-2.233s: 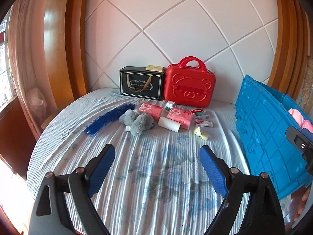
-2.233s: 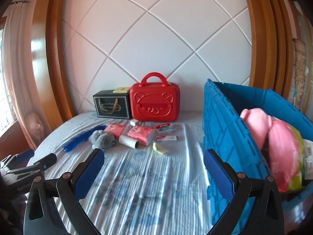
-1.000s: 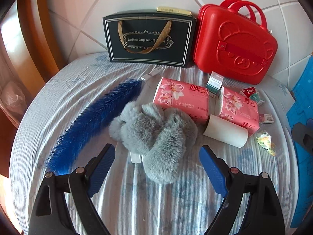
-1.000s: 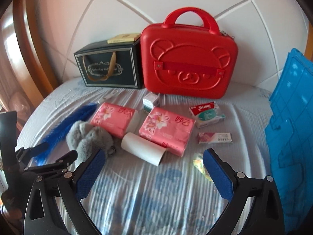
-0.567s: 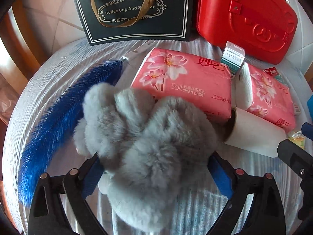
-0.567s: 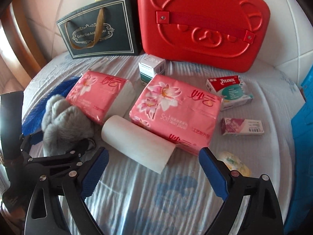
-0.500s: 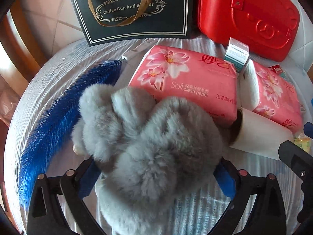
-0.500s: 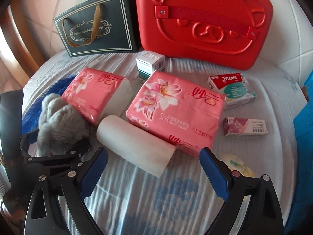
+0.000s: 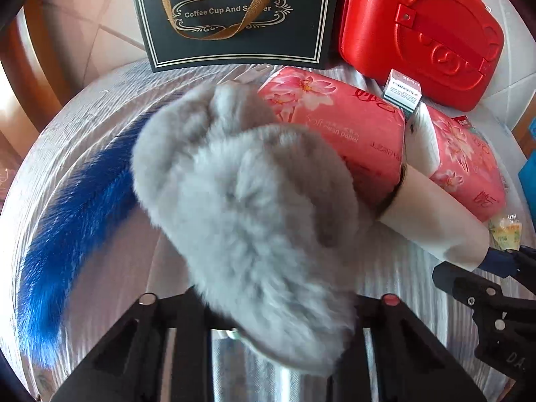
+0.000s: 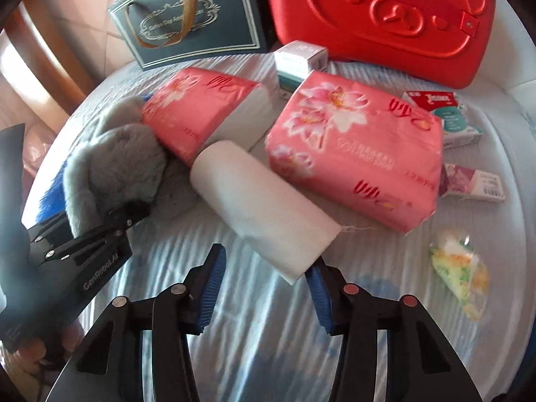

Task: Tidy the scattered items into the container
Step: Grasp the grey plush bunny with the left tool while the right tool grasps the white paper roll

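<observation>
both tongs closing: left tongs [image 9: 268,305] clamp grey fur toy [image 9: 254,221], right tongs [image 10: 268,281] around paper roll [image 10: 261,201].

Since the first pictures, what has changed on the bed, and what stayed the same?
Both grippers came down from above the bed to the items. The left gripper is closing on the grey plush toy, which has tilted up. The right gripper is closing around the near end of the white paper roll. The pink tissue packs, red case and black gift bag stayed put.

Red case [image 10: 375,10], black gift bag [image 9: 234,16] upright against quilted wall.
</observation>
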